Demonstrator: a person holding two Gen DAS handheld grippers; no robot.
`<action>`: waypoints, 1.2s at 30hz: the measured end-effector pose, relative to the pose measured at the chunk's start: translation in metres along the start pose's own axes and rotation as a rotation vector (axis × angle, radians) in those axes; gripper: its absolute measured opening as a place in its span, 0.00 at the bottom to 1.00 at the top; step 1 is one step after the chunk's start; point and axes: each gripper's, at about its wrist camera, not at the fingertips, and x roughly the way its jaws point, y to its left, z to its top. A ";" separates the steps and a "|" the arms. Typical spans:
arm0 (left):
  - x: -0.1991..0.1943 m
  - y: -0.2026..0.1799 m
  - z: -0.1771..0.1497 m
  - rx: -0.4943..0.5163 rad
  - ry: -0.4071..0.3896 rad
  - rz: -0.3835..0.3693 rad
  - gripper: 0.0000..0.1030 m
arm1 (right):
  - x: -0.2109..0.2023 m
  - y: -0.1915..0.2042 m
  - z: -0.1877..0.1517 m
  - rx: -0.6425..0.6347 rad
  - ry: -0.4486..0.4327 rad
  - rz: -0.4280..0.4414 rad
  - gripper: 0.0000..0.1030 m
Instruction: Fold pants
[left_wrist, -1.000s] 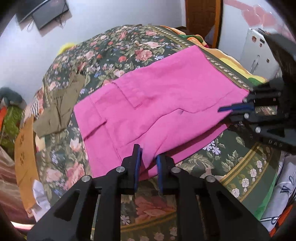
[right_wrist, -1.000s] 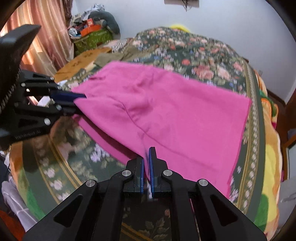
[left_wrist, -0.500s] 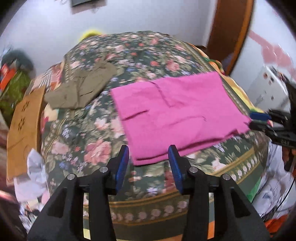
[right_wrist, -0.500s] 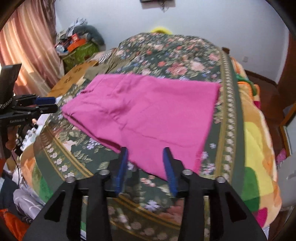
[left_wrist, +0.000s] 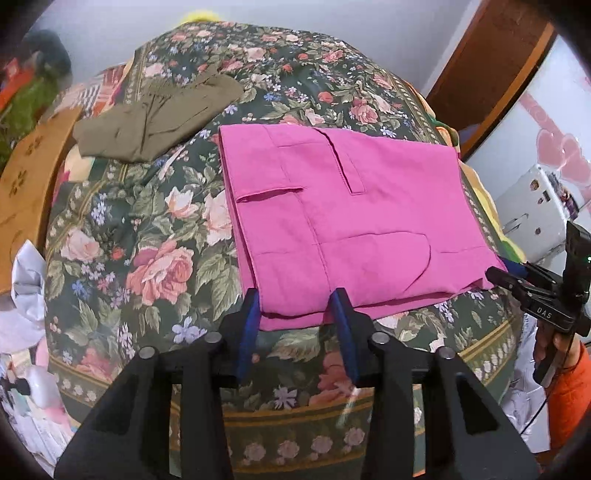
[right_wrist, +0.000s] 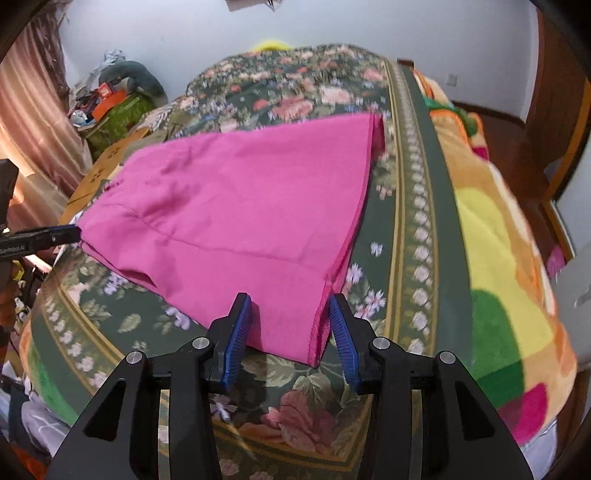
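Observation:
The pink pants (left_wrist: 343, 221) lie flat and folded on the floral bedspread (left_wrist: 147, 229), pockets showing. My left gripper (left_wrist: 297, 325) is open, its blue pads on either side of the near left corner of the pants, holding nothing. My right gripper (right_wrist: 290, 332) is open at the near right corner of the pants (right_wrist: 240, 214), empty. The right gripper also shows at the right edge of the left wrist view (left_wrist: 517, 275), and the left gripper at the left edge of the right wrist view (right_wrist: 66, 232).
Olive-green pants (left_wrist: 155, 118) lie crumpled at the far left of the bed. A wooden board (left_wrist: 26, 177) and white cloth (left_wrist: 22, 295) sit left of the bed. A striped colourful blanket (right_wrist: 498, 240) hangs on the right side. Clutter (right_wrist: 114, 96) is piled by the curtain.
Both grippers let go of the pink pants and opened wide. The pants dropped flat onto the bed, and both grippers pulled back toward the near edge.

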 end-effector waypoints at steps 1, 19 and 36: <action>-0.001 -0.001 0.000 0.005 -0.003 -0.011 0.20 | 0.001 -0.001 -0.002 0.005 -0.006 0.005 0.39; 0.001 0.011 -0.012 0.004 -0.022 0.094 0.16 | -0.001 -0.011 -0.007 0.015 -0.015 0.011 0.39; -0.022 0.018 0.052 0.025 -0.131 0.096 0.41 | -0.022 -0.032 0.054 0.033 -0.114 -0.055 0.39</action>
